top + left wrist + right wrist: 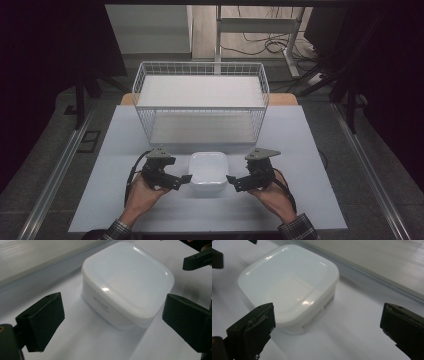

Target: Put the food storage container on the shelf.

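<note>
White plastic container (pixel 208 173), square with rounded corners and apparently without a lid, is seen resting on the pale table mat (pixel 300 150), just in front of the wire basket (pixel 200 100) and between the two grippers. The left gripper (pixel 186 178) is held just beside the container's left wall, and the right gripper (pixel 231 179) just beside its right wall; whether either tip is touching the plastic cannot be told from the high view. In the left gripper view the jaws are spread wide, with the container (pixel 127 285) lying ahead of them and nothing caught between the pads, so this tool is judged released. In the right gripper view the same is shown: the jaws are parted widely, the container (pixel 289 287) lies ahead and slightly to one side, and nothing is grasped. The work is therefore judged to be at its very start: the approach from both sides has been made, but no hold has been taken and the container is not lifted off the mat. What is left, as far as can be judged, is the closing of the jaws on the rim or walls, the lift, and probably a transfer toward the basket, whose two shelves are seen bare.
</note>
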